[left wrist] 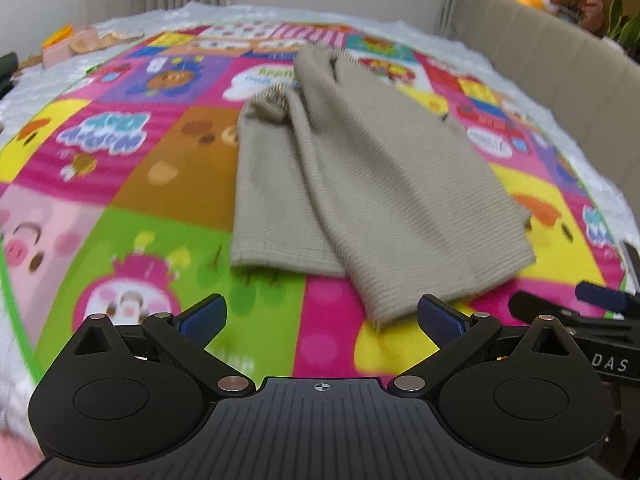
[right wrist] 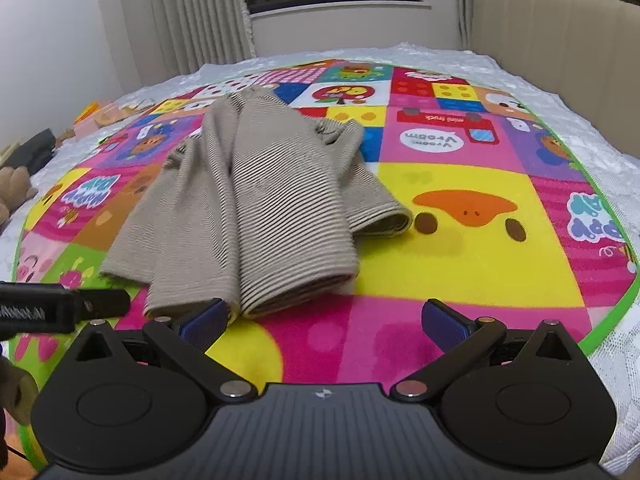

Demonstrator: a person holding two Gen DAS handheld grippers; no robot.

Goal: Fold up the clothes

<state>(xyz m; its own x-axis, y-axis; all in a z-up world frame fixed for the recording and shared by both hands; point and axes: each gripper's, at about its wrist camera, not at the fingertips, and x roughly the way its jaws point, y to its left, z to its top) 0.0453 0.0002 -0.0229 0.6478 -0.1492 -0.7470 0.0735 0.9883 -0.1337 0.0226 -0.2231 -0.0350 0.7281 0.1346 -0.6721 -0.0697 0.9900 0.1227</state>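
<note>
- Striped beige garment, the task's thing, lies loosely folded lengthwise on a colourful cartoon play mat, running from the mat's middle to its near part; the layers overlap unevenly and a rolled hem sticks out on its right side.
- The play mat, with a green border, covers most of a white quilted bed cover. Bare mat stretches wide on the right of the garment and a narrower strip on its left.
- A beige padded headboard runs along the bed's right edge, well apart from the garment.
- Left gripper hovers at the garment's near edge, jaws spread wide, holding nothing; the near corner of the fabric lies between its fingers.
- Right gripper hovers just right of that near edge, jaws spread wide and empty; its left blue pad sits close by the folded hem.
</note>
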